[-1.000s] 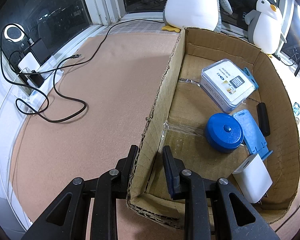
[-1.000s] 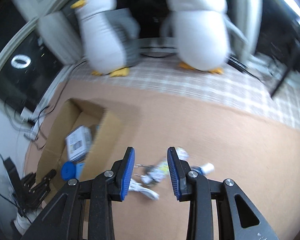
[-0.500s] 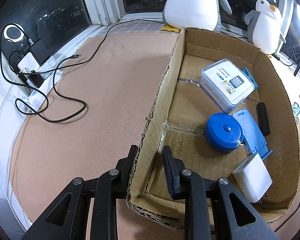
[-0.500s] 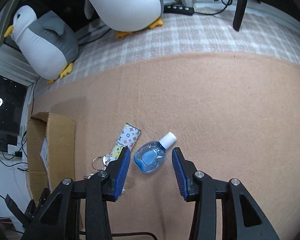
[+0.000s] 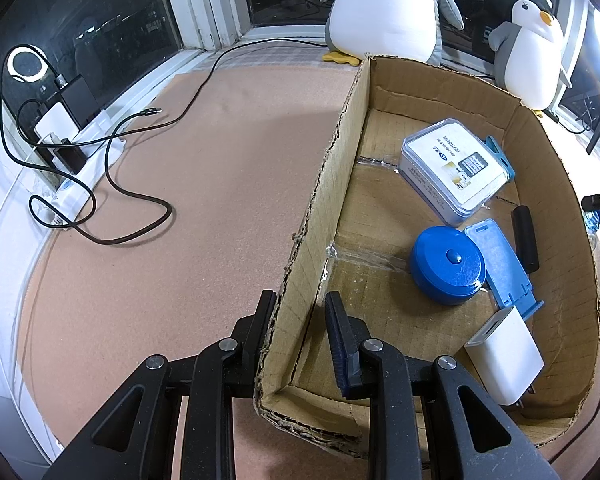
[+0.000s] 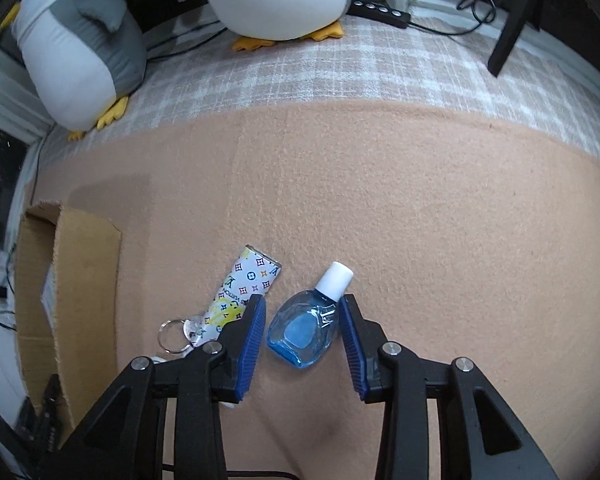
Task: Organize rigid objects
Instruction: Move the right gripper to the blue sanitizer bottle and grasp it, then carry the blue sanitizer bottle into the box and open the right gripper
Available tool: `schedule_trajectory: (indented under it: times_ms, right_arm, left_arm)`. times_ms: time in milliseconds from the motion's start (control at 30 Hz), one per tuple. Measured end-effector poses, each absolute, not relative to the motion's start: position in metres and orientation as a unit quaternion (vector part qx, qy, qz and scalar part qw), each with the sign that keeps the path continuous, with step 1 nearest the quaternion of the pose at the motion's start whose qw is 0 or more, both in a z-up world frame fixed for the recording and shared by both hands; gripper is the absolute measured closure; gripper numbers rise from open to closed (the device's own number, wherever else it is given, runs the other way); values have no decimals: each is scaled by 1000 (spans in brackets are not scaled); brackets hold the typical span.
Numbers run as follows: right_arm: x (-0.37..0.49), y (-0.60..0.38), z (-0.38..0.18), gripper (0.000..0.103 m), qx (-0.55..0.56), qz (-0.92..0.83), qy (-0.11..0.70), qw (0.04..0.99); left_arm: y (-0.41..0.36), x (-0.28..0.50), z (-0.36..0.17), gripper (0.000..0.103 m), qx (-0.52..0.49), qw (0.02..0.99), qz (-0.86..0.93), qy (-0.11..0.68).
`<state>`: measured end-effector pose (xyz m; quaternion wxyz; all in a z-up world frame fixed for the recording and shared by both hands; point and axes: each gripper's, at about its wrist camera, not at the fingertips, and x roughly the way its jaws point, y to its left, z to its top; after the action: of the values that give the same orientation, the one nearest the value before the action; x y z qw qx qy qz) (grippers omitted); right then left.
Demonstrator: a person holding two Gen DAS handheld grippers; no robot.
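Note:
My left gripper is shut on the near left wall of the cardboard box, one finger on each side of it. In the box lie a blue round case, a clear plastic case, a flat blue holder, a black stick and a white charger. On the tan mat right of the box, my right gripper points down over a small blue bottle with a white cap. Its jaws are closing with the bottle between them, and a thin gap shows at the left pad.
A patterned tube with a key ring lies just left of the bottle, under my right gripper's left finger. Two plush penguins sit on the checked cloth behind. Black cables and chargers lie left of the box.
My right gripper swung down from facing the penguins and sank over the blue bottle, its jaws now closer around it. The left gripper and the box have not moved.

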<state>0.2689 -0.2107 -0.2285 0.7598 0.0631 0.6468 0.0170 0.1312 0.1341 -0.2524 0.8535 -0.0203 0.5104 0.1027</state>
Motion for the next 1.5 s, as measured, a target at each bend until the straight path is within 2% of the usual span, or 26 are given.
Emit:
schedule_trajectory:
  times_ms: [367, 600, 867, 1233, 1500]
  right_arm:
    - [264, -199, -233, 74, -24, 43, 646, 762]
    - [255, -202, -229, 75, 0, 50, 631, 774]
    - [239, -209, -187, 75, 21, 88, 585, 806]
    - [222, -103, -134, 75, -4, 214, 537, 816]
    - [199, -16, -137, 74, -49, 293, 530, 794]
  left_arm:
    - [134, 131, -253, 77, -21, 854, 103, 510]
    - [135, 131, -253, 77, -21, 854, 103, 510]
    - [135, 131, -253, 77, -20, 854, 103, 510]
    - [135, 131, -253, 77, -22, 854, 103, 510]
    - [135, 131, -253, 77, -22, 854, 103, 509]
